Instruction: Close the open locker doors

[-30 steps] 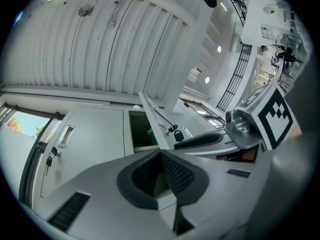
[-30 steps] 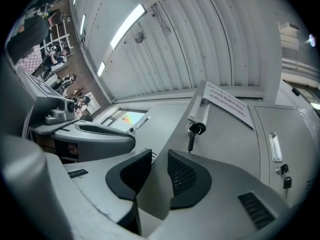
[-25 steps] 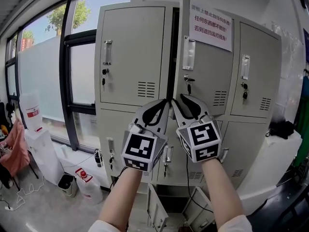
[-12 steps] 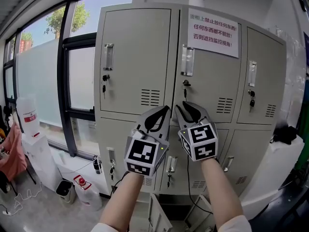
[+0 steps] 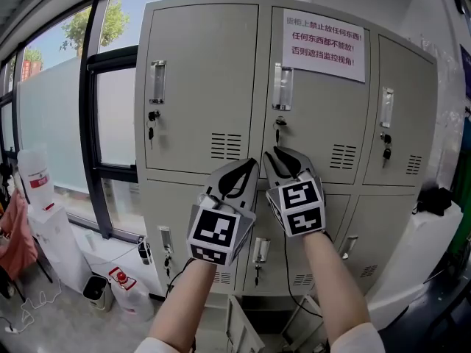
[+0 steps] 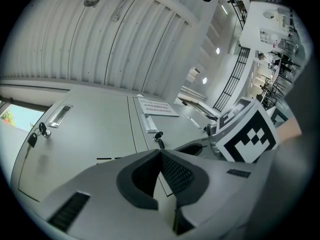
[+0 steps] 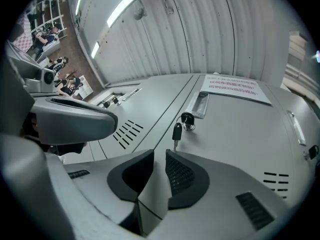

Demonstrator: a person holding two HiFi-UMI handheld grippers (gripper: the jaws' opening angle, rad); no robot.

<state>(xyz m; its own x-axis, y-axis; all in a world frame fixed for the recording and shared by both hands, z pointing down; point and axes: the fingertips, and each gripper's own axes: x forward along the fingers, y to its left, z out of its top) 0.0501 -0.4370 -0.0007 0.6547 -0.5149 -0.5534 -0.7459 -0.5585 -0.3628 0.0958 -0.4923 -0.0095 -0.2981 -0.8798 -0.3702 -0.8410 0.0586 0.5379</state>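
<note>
Left gripper (image 5: 254, 164) jaws together, right gripper (image 5: 271, 154) slightly apart, just been closing, empty; head view alone shows open bottom door (image 5: 238, 323); gripper views show only shut upper doors (image 7: 235, 129).

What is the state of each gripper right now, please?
Left gripper: closed, jaws together, holding nothing.
Right gripper: slightly open, jaws have just been closing, nothing between them.

The top locker doors (image 5: 199, 87) make one flat wall across the middle of the frame, and keys (image 5: 277, 132) poke out of it. At the bottom middle an open door (image 5: 239, 328) sticks out. At the lower left, a water jug (image 5: 131, 289) and a bin (image 5: 96, 290) stand in the way.
</note>
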